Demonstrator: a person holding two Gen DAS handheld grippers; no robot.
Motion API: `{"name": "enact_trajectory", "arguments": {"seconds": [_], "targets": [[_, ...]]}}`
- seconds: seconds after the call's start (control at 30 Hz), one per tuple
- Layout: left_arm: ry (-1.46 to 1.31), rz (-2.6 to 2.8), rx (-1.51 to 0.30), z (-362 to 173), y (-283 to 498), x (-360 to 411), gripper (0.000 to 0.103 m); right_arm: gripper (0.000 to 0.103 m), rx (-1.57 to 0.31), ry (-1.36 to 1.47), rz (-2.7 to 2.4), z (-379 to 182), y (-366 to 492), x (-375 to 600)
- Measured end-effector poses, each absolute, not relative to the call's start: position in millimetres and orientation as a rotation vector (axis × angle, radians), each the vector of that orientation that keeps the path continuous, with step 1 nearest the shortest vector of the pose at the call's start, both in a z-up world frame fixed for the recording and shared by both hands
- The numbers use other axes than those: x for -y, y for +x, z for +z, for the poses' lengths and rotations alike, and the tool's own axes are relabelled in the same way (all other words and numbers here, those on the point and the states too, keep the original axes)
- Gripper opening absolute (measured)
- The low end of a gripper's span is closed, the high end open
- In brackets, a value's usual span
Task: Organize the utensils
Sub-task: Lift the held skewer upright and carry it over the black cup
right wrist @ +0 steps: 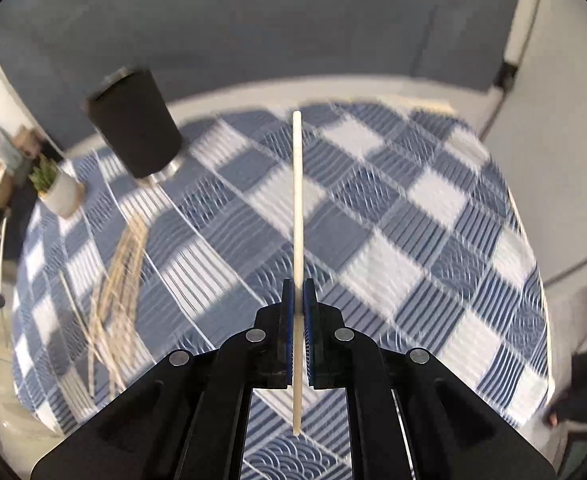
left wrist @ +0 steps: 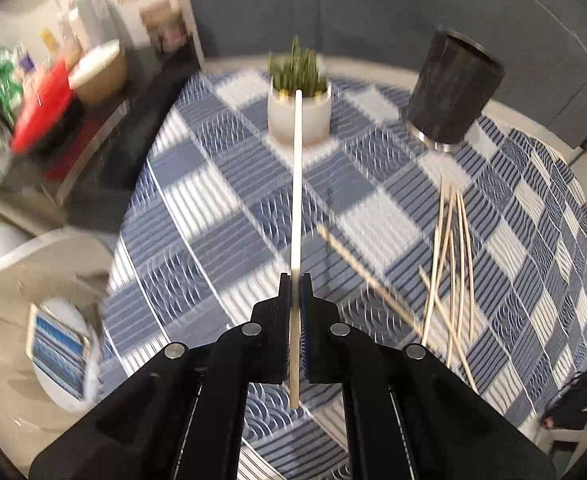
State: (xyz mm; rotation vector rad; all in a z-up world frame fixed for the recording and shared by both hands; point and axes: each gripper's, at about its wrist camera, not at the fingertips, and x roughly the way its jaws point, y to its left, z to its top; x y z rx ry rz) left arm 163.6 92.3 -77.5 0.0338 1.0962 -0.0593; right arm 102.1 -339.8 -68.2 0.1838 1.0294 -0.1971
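My left gripper (left wrist: 294,280) is shut on a pale wooden chopstick (left wrist: 297,184) that points forward above the table. My right gripper (right wrist: 298,286) is shut on another pale chopstick (right wrist: 298,200), also held above the table. A tall black utensil holder (left wrist: 453,88) with a metal base stands at the far right of the left wrist view and at the far left of the right wrist view (right wrist: 133,124). Several loose chopsticks (left wrist: 451,264) lie in a pile on the cloth below the holder; the pile also shows blurred in the right wrist view (right wrist: 117,284).
A blue and white checked cloth (left wrist: 221,208) covers the round table. A small plant in a white pot (left wrist: 298,108) stands at the back. A cluttered shelf (left wrist: 53,92) and a white chair (left wrist: 9,248) are left of the table.
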Motion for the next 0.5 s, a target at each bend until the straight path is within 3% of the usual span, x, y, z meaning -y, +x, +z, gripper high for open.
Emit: {"name": "enact_trajectory", "arguments": {"seconds": [0.5], "targets": [[0.008, -0.075, -0.860, 33.4, 235.8, -43.5, 0.005, 0.005, -0.812, 0.035, 0.006, 32.5, 188.8, 322.3]]}}
